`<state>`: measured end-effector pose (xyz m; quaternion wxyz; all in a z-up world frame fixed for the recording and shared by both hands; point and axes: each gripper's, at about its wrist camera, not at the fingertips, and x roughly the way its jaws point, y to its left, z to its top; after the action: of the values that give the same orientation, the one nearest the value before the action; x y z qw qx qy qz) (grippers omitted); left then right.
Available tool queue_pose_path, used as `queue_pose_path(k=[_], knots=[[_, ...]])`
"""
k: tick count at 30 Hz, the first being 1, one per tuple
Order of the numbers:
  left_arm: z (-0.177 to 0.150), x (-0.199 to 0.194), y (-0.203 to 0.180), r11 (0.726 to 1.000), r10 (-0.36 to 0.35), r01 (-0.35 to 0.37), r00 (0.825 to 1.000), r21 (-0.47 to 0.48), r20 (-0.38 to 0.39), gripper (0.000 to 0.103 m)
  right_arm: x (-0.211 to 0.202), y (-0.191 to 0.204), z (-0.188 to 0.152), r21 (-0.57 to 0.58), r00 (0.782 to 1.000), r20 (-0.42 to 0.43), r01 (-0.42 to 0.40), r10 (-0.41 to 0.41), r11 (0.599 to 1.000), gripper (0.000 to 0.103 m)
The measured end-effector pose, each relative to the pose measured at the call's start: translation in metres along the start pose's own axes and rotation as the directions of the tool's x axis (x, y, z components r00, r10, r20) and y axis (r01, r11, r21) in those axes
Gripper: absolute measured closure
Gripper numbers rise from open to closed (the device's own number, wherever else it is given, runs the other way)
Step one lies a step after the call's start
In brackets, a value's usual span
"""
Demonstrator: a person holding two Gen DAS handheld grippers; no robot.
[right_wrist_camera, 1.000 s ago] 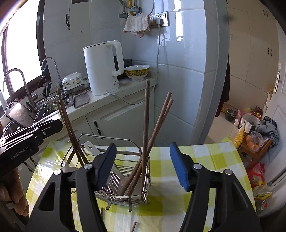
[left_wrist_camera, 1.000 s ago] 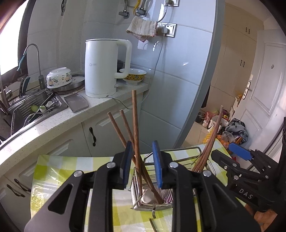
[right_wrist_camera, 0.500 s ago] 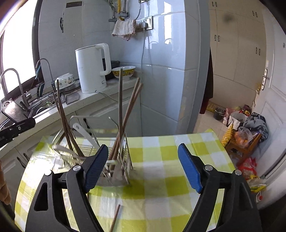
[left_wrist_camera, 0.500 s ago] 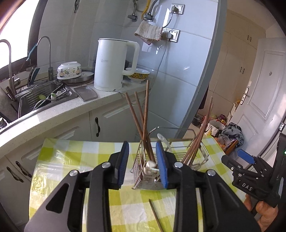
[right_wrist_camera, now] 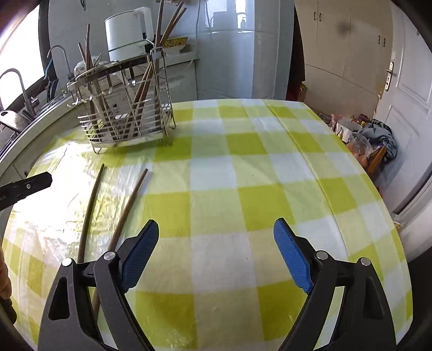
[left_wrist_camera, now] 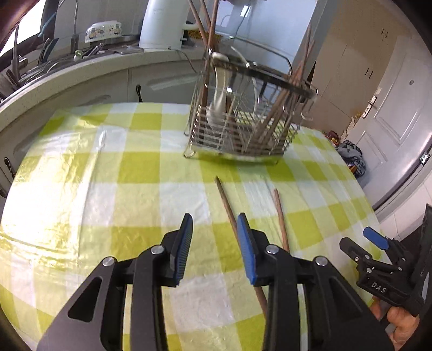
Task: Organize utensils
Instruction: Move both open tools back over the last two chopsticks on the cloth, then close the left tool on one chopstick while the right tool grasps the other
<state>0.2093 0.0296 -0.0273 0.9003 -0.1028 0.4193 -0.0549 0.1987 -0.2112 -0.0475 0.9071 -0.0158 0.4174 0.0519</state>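
Two brown chopsticks lie loose on the yellow-green checked tablecloth [left_wrist_camera: 81,189]. The longer chopstick [left_wrist_camera: 225,203] runs under the right finger of my left gripper [left_wrist_camera: 216,243], which hovers low over the cloth, narrowly open, with nothing between its pads. The other chopstick [left_wrist_camera: 280,216] lies just to its right. In the right wrist view the same chopsticks [right_wrist_camera: 89,210] [right_wrist_camera: 129,205] lie left of my right gripper [right_wrist_camera: 216,253], whose jaws are opening wide over bare cloth. A steel wire utensil rack [left_wrist_camera: 243,116] [right_wrist_camera: 124,108] holds several chopsticks and a white spoon.
A white kettle [left_wrist_camera: 162,24] [right_wrist_camera: 127,32] and a sink stand on the counter behind the table. The right gripper [left_wrist_camera: 361,243] shows at the right edge of the left wrist view. A white door [right_wrist_camera: 405,81] and bags on the floor lie beyond the table's right edge.
Both grippers have dropped from rack height to just above the tablecloth and pulled back from the rack. The right jaws have spread wider, the left ones a little. Two loose chopsticks have come into view.
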Motion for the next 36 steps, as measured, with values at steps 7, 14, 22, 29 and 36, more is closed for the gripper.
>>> queue_pose_path(k=[7,14,22,29,36], knots=[[-0.014,0.035,-0.023,0.998,-0.007,0.011,0.998,0.056,-0.067,0.072,-0.002,-0.005,-0.015,0.0,1.0,-0.014,-0.009,0.009,1.0,0.019],[-0.013,0.058,-0.04,0.99,0.063,-0.052,0.994,0.129,-0.084,0.082,-0.004,-0.007,-0.012,0.002,1.0,-0.008,-0.01,0.01,1.0,0.019],[-0.015,0.059,-0.045,0.975,0.107,-0.09,0.991,0.204,-0.077,0.093,-0.002,0.004,-0.01,-0.012,1.0,-0.012,-0.026,0.026,1.0,0.019],[-0.018,0.049,-0.028,0.978,0.091,-0.075,0.993,0.193,-0.077,0.096,0.004,0.031,-0.007,-0.036,0.997,-0.026,-0.068,0.067,0.997,0.019],[-0.025,0.036,-0.002,0.984,0.072,-0.059,0.995,0.165,-0.072,0.097,0.02,0.065,-0.003,-0.057,0.994,-0.061,-0.095,0.092,0.994,0.024]])
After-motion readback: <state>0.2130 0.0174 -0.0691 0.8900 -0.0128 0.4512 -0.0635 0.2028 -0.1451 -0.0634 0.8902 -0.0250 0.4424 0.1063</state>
